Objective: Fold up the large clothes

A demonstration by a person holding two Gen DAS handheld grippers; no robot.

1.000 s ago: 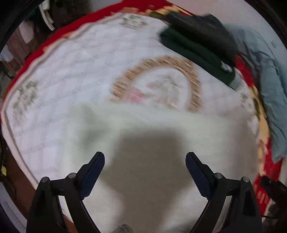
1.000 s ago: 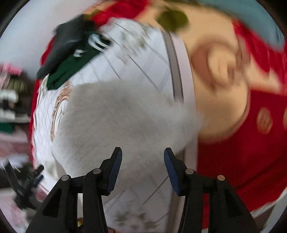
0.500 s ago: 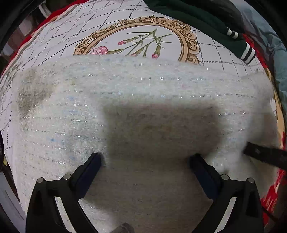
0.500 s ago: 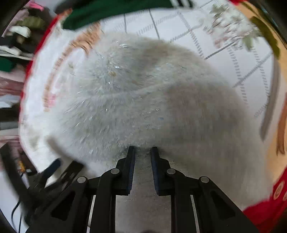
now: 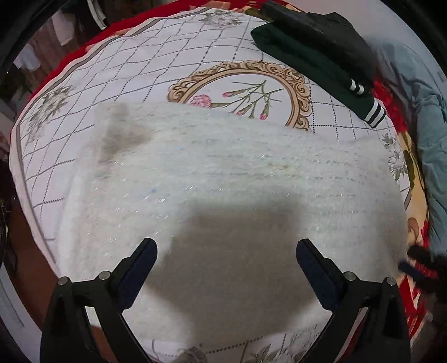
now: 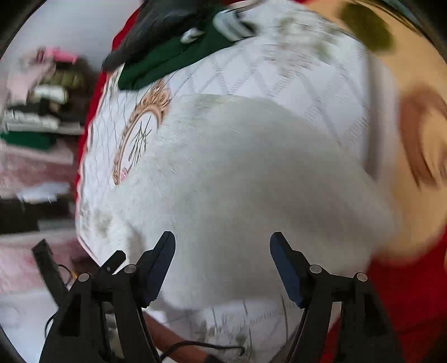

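A fuzzy white sweater (image 5: 223, 178) lies folded flat on a white cloth with a grid and flower print (image 5: 173, 61). My left gripper (image 5: 226, 259) is open and empty just above the sweater's near part. In the right wrist view the same sweater (image 6: 237, 181) fills the middle, blurred by motion. My right gripper (image 6: 222, 251) is open and empty above the sweater's near edge. The right gripper's tip (image 5: 416, 268) shows at the sweater's right edge in the left wrist view.
A folded dark green garment with white stripes (image 5: 315, 64) and a black garment (image 5: 321, 25) lie at the cloth's far right. A light blue garment (image 5: 427, 117) lies on the red patterned blanket (image 6: 405, 301). Stacked clothes (image 6: 36, 92) stand at the left.
My right gripper was shut on the sweater half a second ago and has opened, letting it go, and drawn back. My left gripper has lifted away from the sweater and stayed open.
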